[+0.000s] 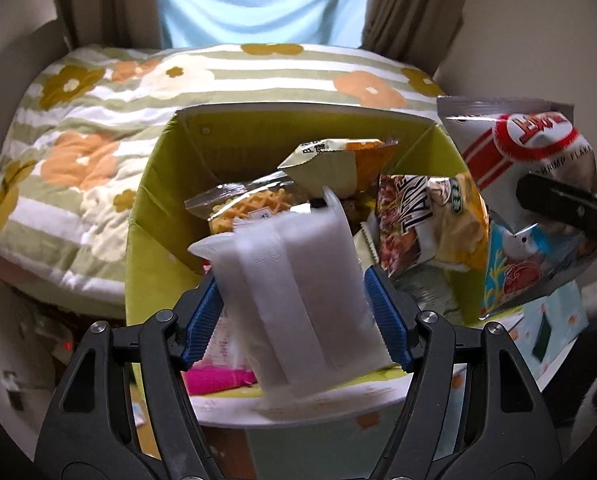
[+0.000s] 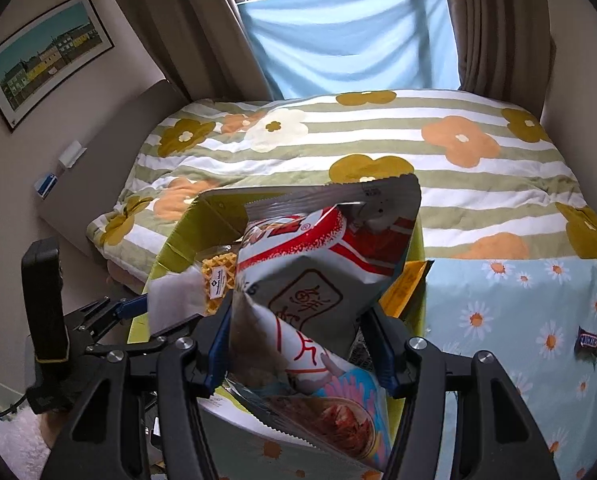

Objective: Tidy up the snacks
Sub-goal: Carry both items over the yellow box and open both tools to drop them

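Here, left gripper (image 1: 298, 300) fingers clamp a white frosted packet (image 1: 298, 280) above the green box (image 1: 158, 208), which sits against the bed (image 2: 378, 152). Right gripper (image 2: 298, 344) fingers pinch a shrimp flakes bag (image 2: 318, 260) over the box's right side. Snickers bar (image 2: 588, 342) lies well right.

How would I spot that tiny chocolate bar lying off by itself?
Find the floral striped bedspread, then the pale blue daisy-print cloth below its right side. On that cloth, near the right edge, lies a small dark brown Snickers mini bar, alone, while the other snacks sit in the lime-green cardboard box or the grippers.
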The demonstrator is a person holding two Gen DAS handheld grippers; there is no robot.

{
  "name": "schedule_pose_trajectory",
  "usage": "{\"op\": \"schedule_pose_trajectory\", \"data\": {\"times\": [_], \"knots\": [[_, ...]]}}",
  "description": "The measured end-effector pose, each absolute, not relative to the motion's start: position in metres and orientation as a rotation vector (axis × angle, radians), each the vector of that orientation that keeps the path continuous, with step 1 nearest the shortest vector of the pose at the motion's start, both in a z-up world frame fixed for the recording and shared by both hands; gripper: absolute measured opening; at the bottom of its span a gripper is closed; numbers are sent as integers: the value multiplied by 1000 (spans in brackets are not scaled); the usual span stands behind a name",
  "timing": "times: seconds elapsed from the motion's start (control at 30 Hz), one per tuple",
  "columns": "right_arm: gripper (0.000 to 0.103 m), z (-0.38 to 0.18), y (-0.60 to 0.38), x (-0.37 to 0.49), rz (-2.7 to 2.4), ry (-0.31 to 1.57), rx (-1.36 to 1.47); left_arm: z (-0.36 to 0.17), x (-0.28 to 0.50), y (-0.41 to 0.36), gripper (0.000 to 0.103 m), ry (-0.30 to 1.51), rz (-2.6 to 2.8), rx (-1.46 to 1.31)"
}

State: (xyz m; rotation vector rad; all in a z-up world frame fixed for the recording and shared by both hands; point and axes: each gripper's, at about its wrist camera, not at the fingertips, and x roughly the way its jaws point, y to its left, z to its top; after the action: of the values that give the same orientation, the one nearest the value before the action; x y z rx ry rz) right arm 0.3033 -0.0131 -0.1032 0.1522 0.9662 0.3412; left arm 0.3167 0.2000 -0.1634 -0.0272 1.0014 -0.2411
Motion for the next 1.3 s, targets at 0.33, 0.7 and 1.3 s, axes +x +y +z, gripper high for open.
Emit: {"op": "schedule_pose_trajectory", "data": {"times": [0.33, 0.7, 1.3], "knots": [[54, -111, 6, 306, 371, 980, 113, -173, 304, 223, 103, 998, -227, -53], [60, -115, 35, 325, 485, 986, 64, -170, 294, 234, 103, 1017, -166, -101], [97, -117, 10, 298, 393, 934, -6, -155, 279, 232, 103, 1017, -135, -133]]}}
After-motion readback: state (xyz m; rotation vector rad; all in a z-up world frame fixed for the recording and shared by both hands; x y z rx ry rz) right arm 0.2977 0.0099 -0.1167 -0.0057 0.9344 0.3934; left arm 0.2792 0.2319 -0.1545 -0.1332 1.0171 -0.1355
